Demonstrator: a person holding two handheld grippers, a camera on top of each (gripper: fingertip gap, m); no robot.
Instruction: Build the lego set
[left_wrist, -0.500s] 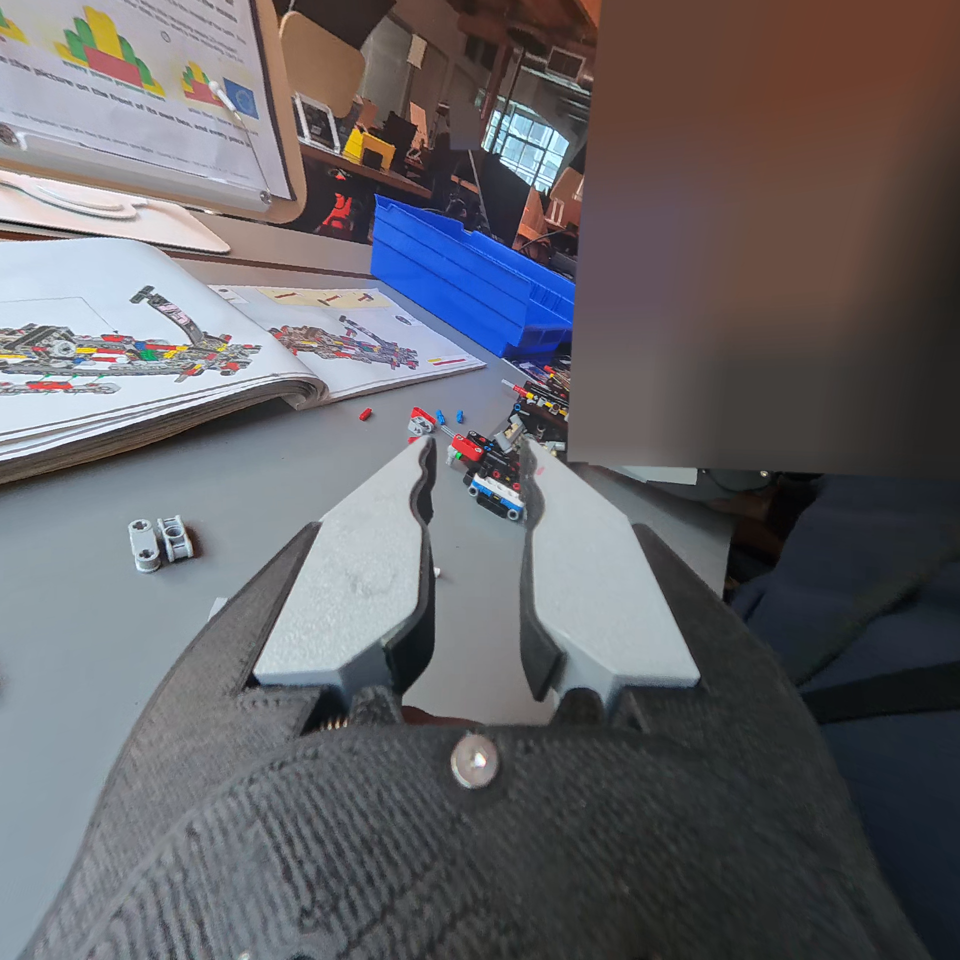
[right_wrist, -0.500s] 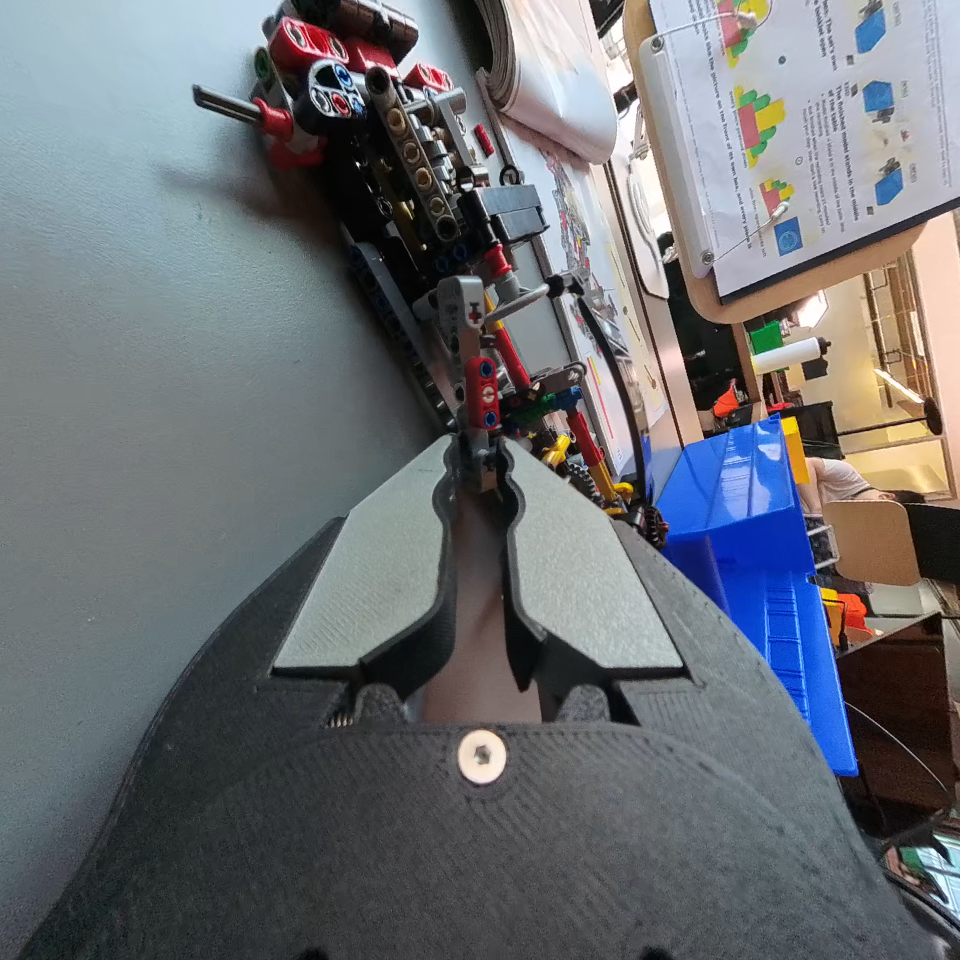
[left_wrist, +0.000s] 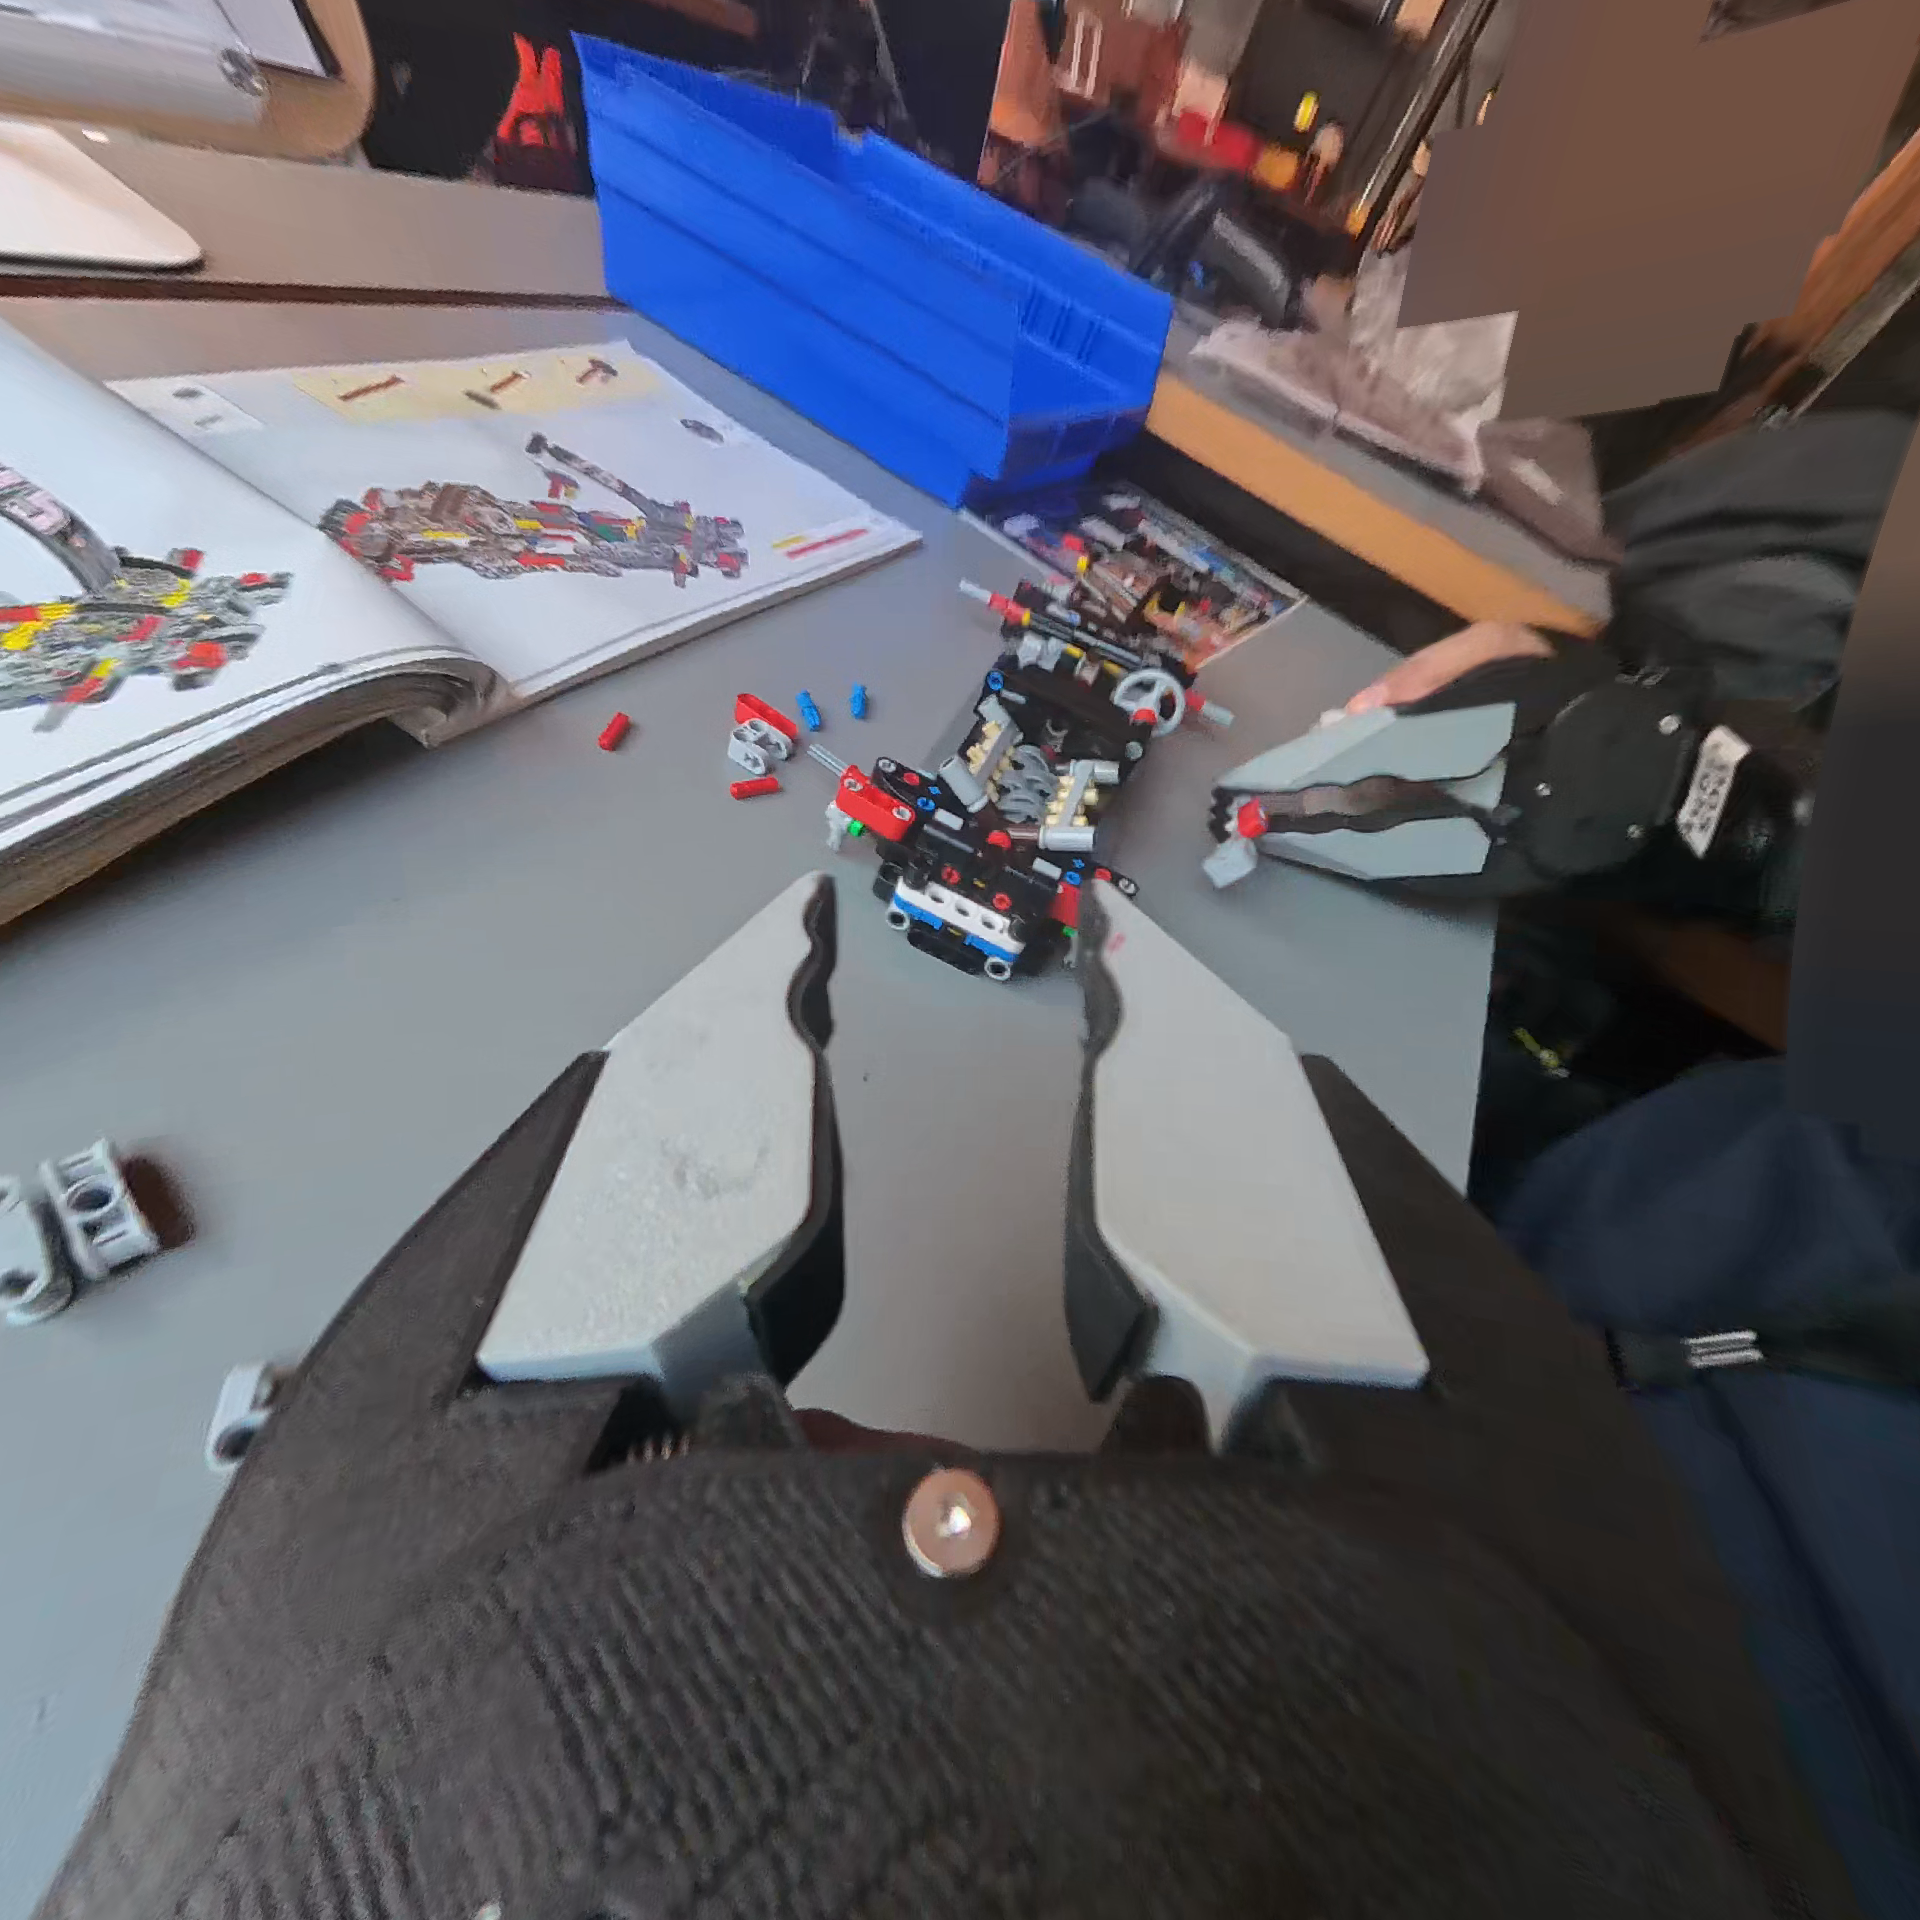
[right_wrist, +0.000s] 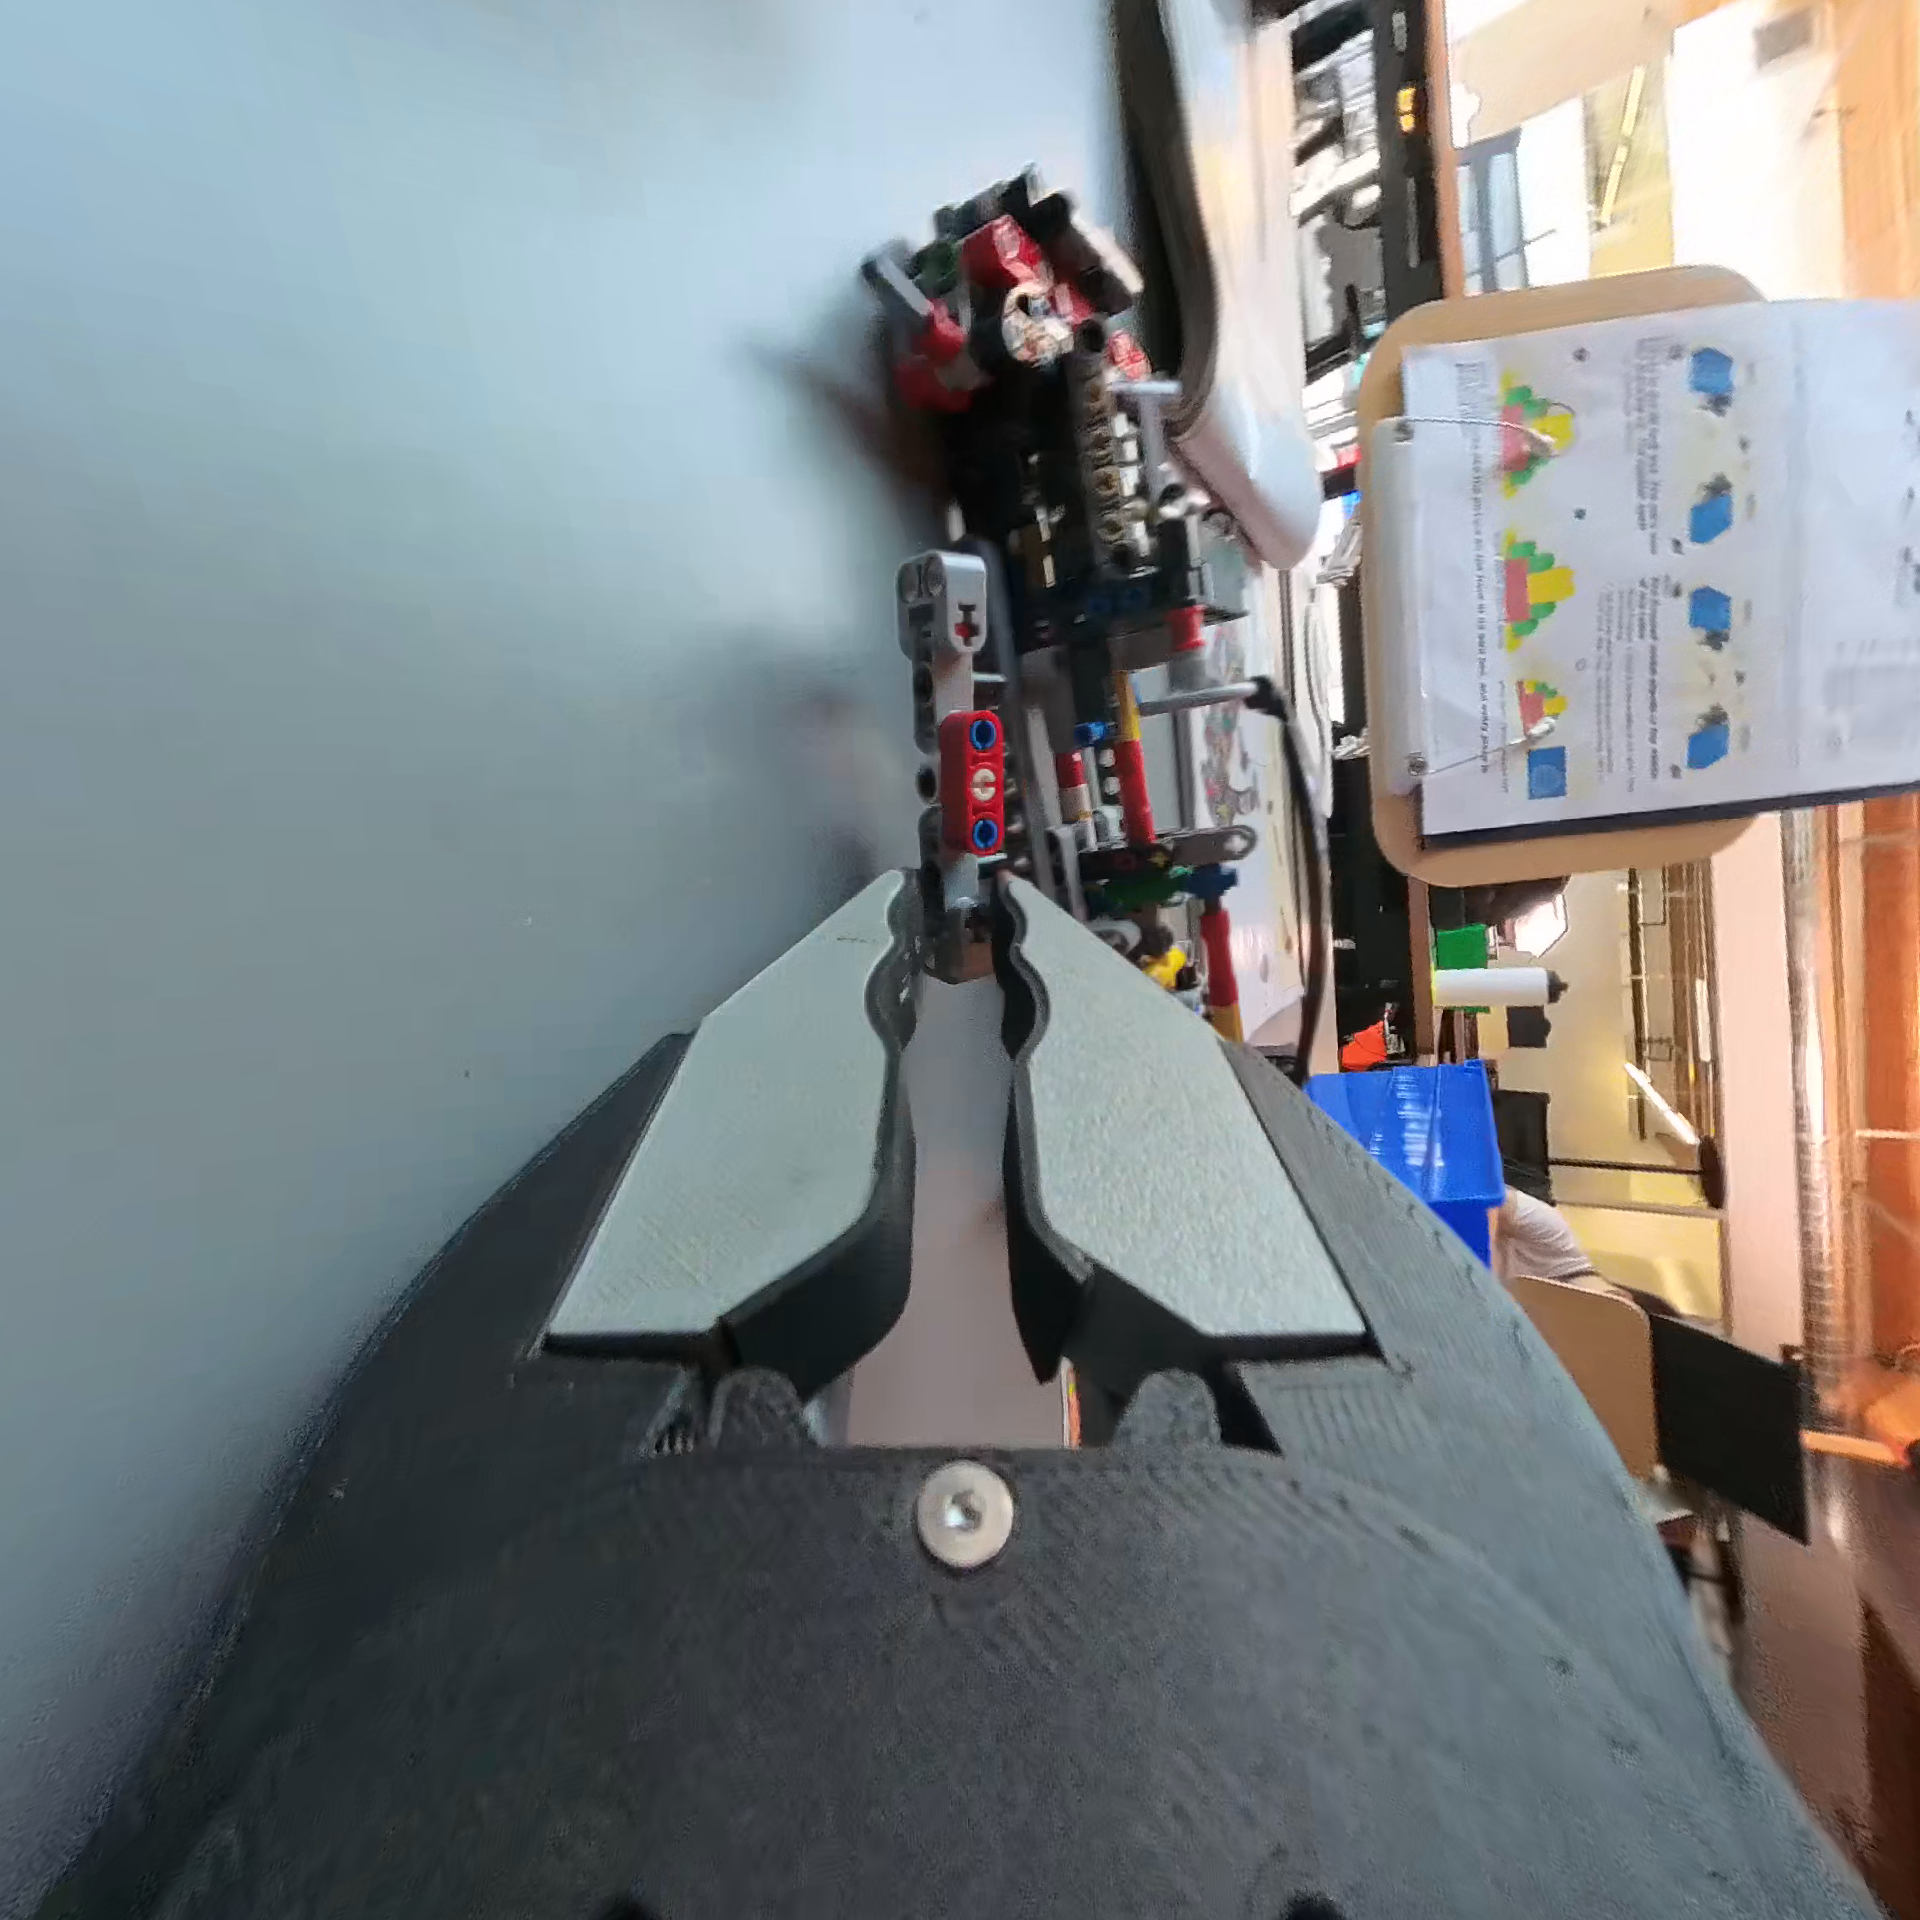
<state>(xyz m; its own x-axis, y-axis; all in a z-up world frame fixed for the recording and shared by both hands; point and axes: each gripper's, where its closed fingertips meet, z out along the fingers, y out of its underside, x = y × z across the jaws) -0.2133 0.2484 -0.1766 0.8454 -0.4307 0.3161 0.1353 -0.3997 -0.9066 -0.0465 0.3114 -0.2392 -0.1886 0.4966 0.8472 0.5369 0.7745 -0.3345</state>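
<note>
Left wrist view has the left gripper (left_wrist: 956, 935) low over the grey counter (left_wrist: 416, 935) with its fingers (left_wrist: 727, 1039) spread wide and nothing between them but bare counter. Right in front of the tips, close but not touching as far as I can see, sits a half-built brick car chassis (left_wrist: 1018, 821): black frame, white and blue end beam, red corner piece, grey steering wheel at the far end. So the build is clearly partway, with plenty of structure together and no bodywork on it.

Loose bits lie around on the counter: a couple of blue pins (left_wrist: 831, 707), small red pins (left_wrist: 613, 730), a light grey connector (left_wrist: 756, 743) and another pair of grey connectors (left_wrist: 88, 1210) off to the left. The instruction booklet (left_wrist: 364, 561) lies open behind them and a blue bin (left_wrist: 862, 312) stands at the back.

The right gripper (right_wrist: 956, 935) has its fingers nearly closed, both pads pinching the end of a grey beam sub-assembly (right_wrist: 951, 665) with a red three-hole piece (right_wrist: 974, 779) pinned to it. In the left view it's just beside the chassis, off to the right, and looks apart from it. My guess: that piece isn't attached, so it's one of the steps left, plus whatever the loose parts are for.
</note>
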